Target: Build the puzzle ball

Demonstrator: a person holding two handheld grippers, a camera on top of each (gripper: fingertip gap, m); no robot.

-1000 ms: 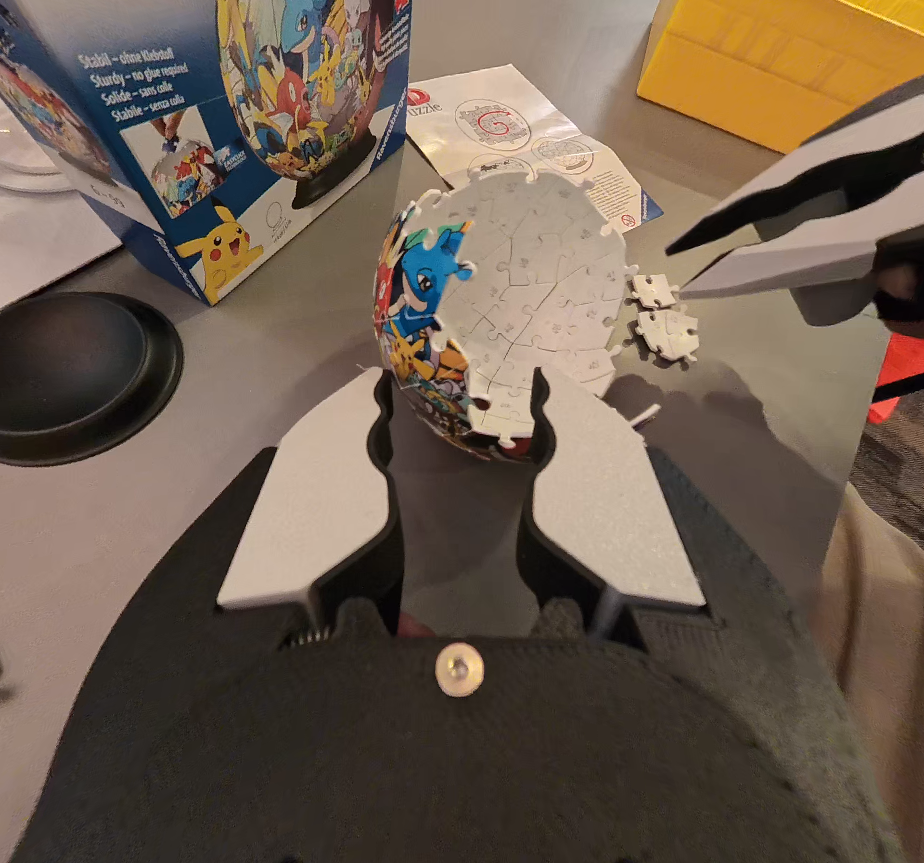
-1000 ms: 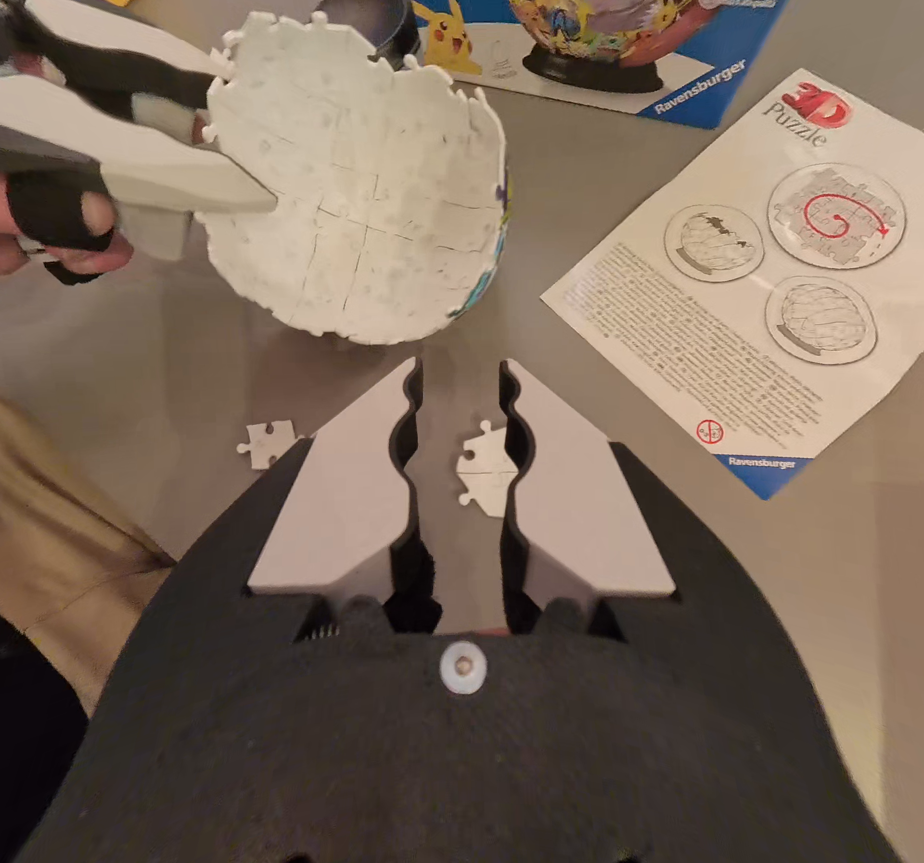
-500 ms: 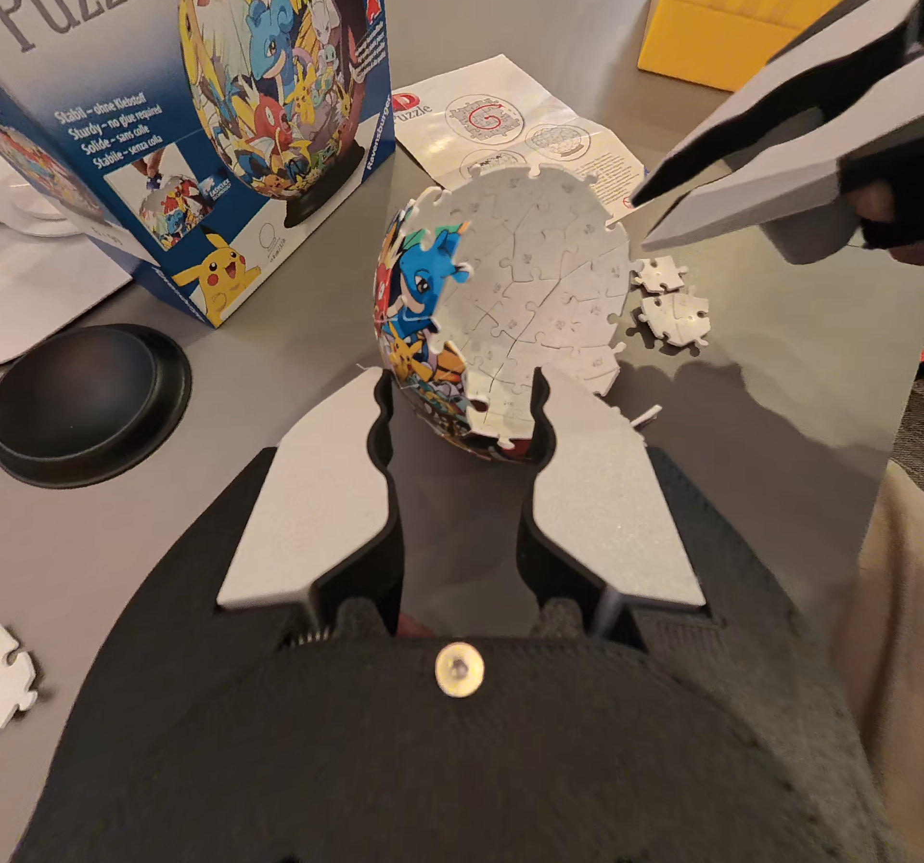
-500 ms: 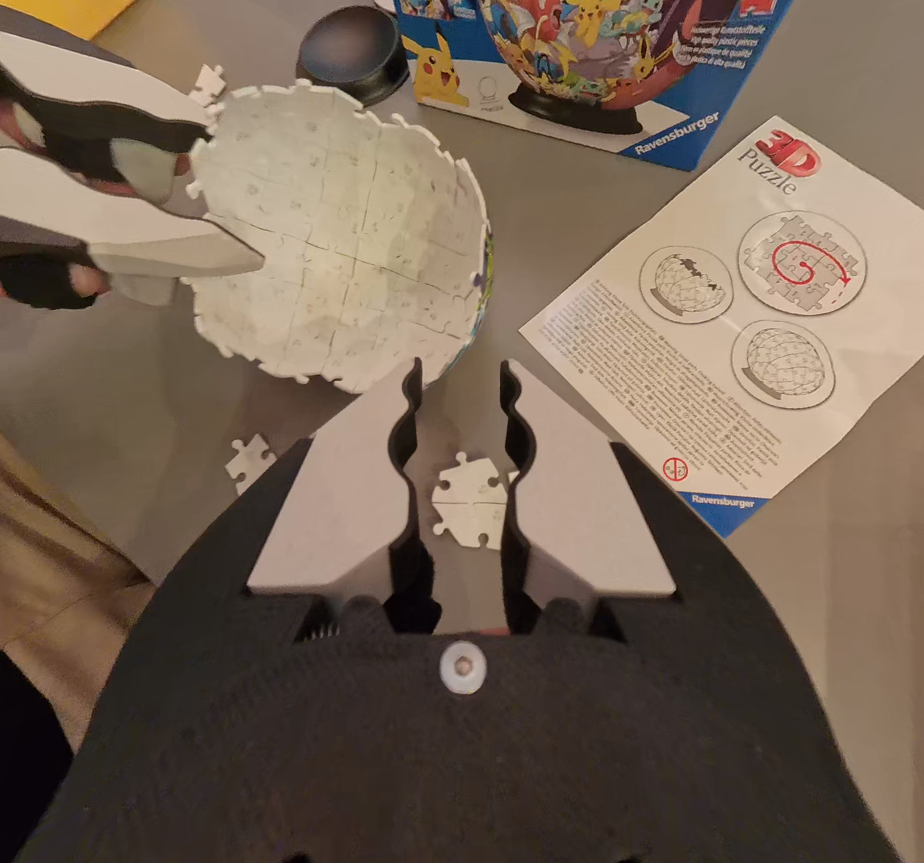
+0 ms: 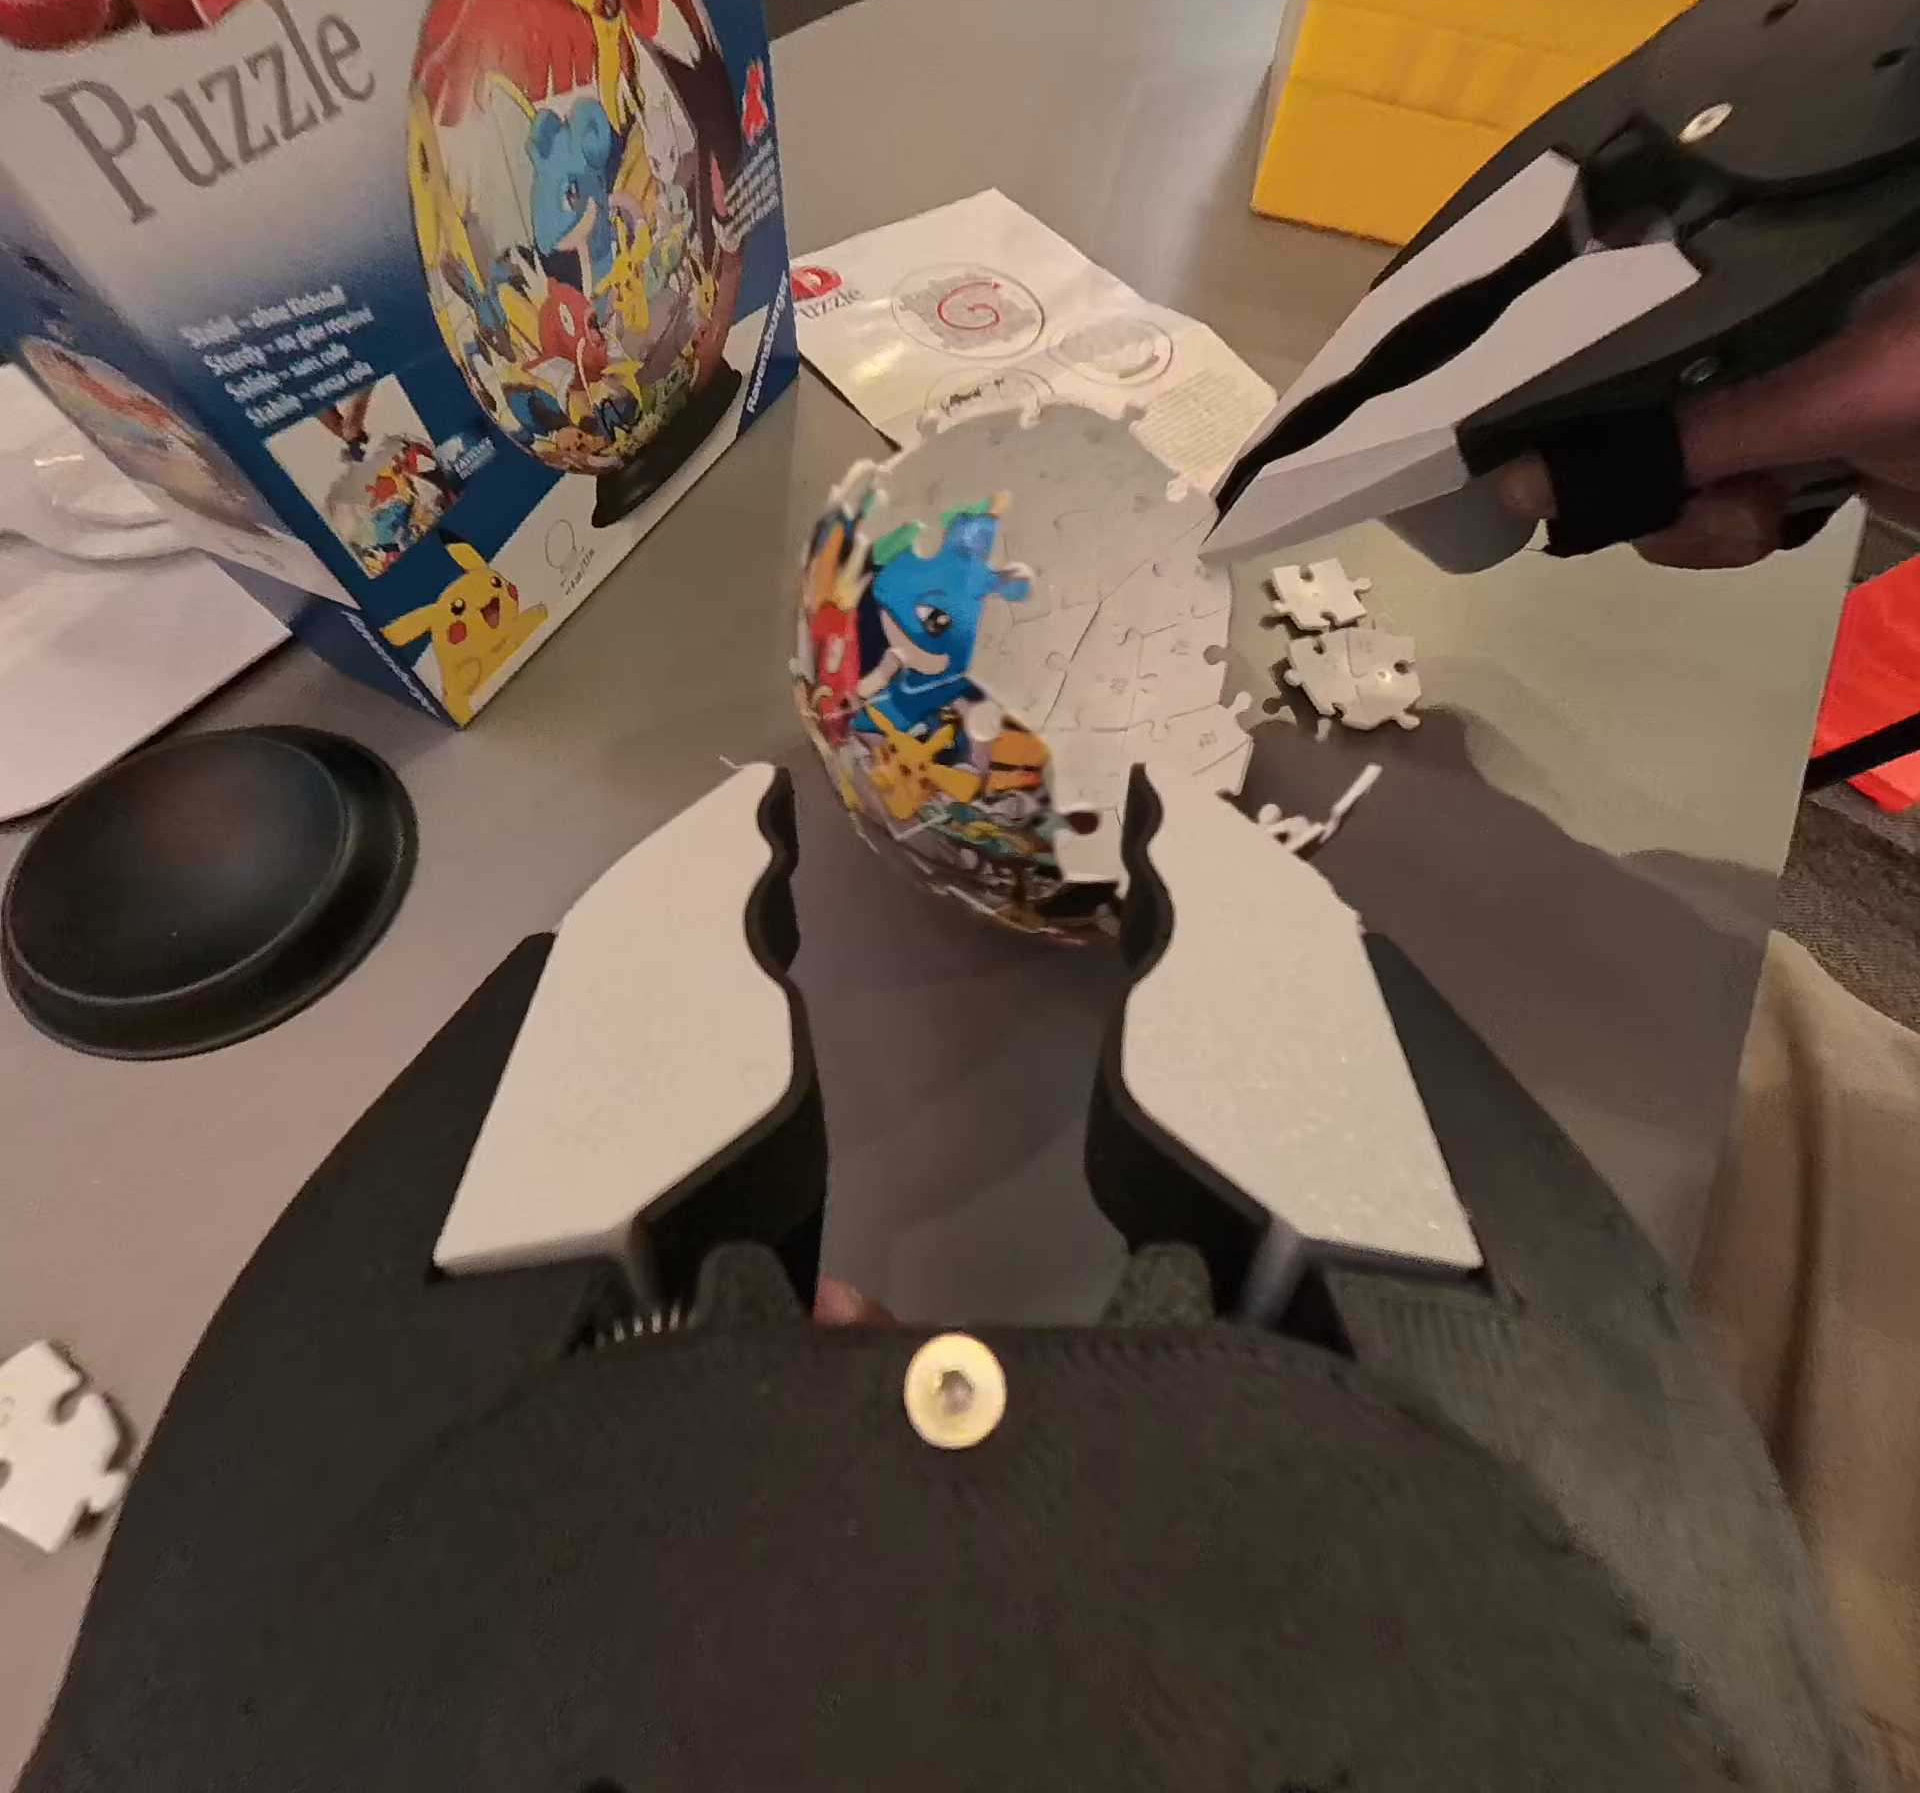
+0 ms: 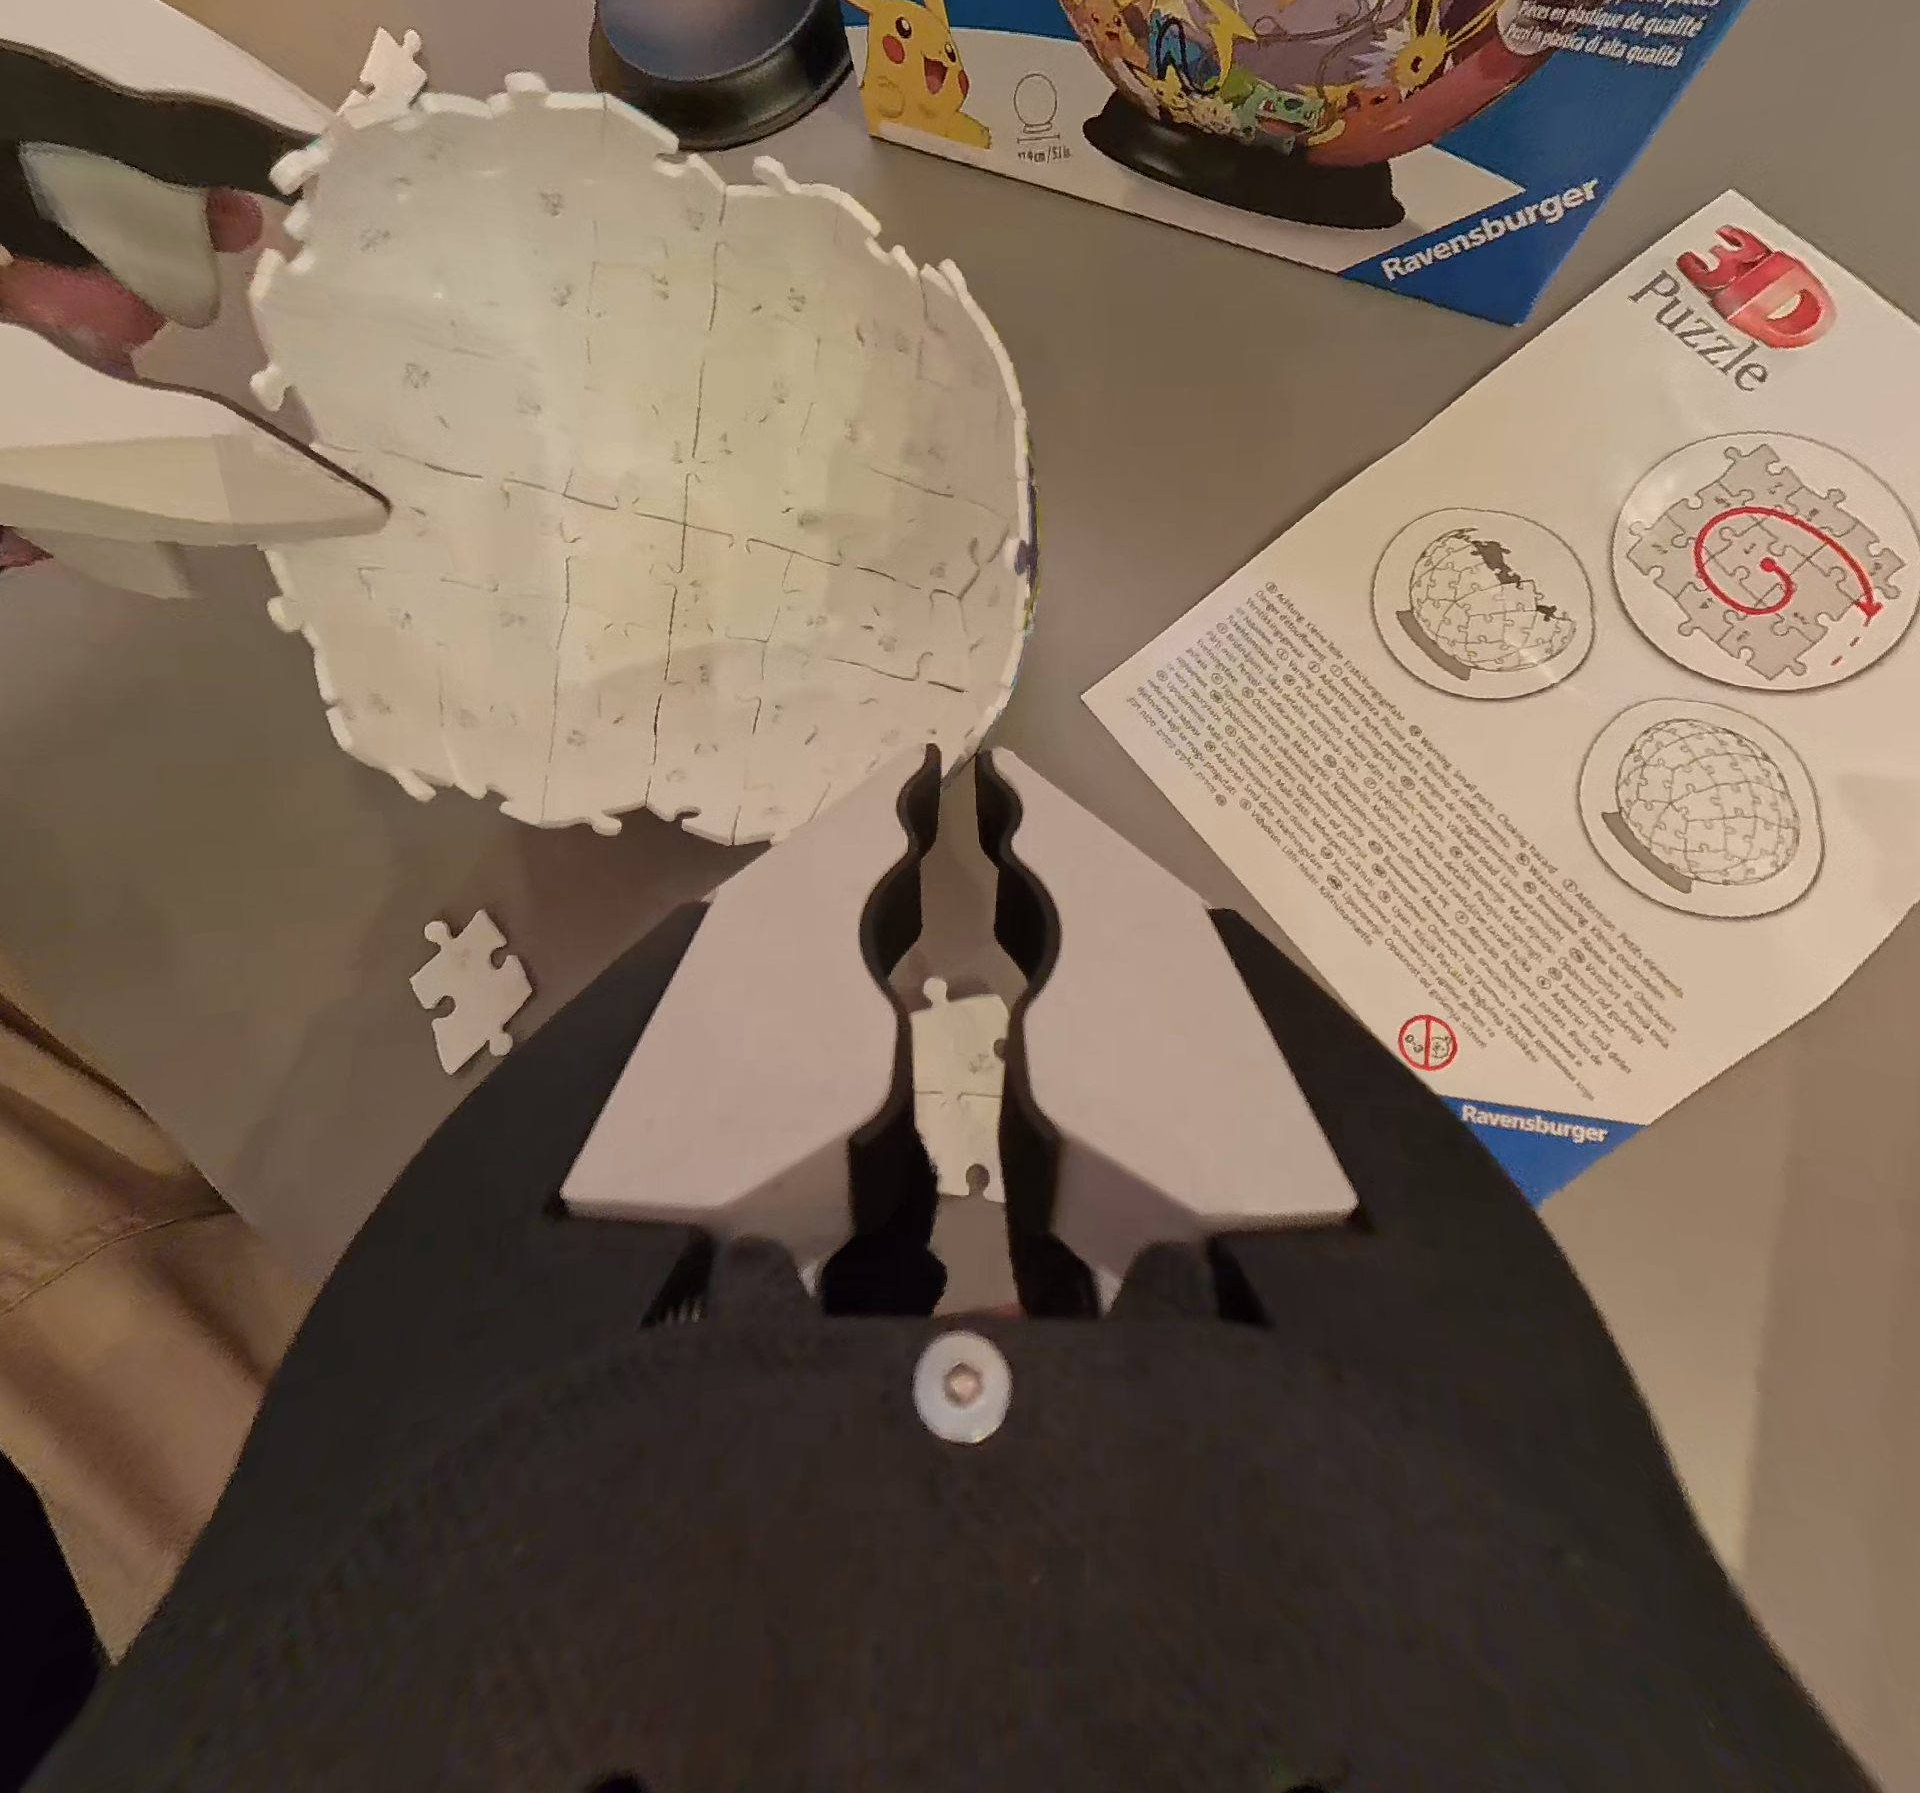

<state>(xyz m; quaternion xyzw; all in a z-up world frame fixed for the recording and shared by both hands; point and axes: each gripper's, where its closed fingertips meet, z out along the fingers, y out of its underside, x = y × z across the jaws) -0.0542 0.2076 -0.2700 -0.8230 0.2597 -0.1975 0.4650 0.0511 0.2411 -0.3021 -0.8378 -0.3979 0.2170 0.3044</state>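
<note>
The half-built puzzle ball (image 5: 1101,600) is a white shell with printed outside, lying tilted on its side on the grey table (image 5: 623,808); it also shows in the right wrist view (image 6: 644,455). My left gripper (image 5: 954,808) is open and straddles the shell's near rim, one finger inside and one outside. My right gripper (image 6: 958,767) is nearly shut, its tips pinching the shell's opposite rim; the left wrist view shows it too (image 5: 1214,522). Loose white pieces (image 5: 1340,642) lie beside the shell, and some (image 6: 961,1089) show under my right gripper.
The puzzle box (image 5: 364,289) stands at the back left, the black ball stand (image 5: 208,881) beside it. An instruction sheet (image 6: 1558,704) lies right of the shell. A yellow box (image 5: 1507,60) sits far right. Single pieces (image 6: 468,990) (image 5: 52,1442) lie loose. The table edge (image 5: 1808,808) is close. Left tips to right tips: about 12 centimeters.
My right gripper lifted from above the loose pieces, moved forward to the shell's rim, and its jaws closed. My left gripper stayed open across the shell's rim.
</note>
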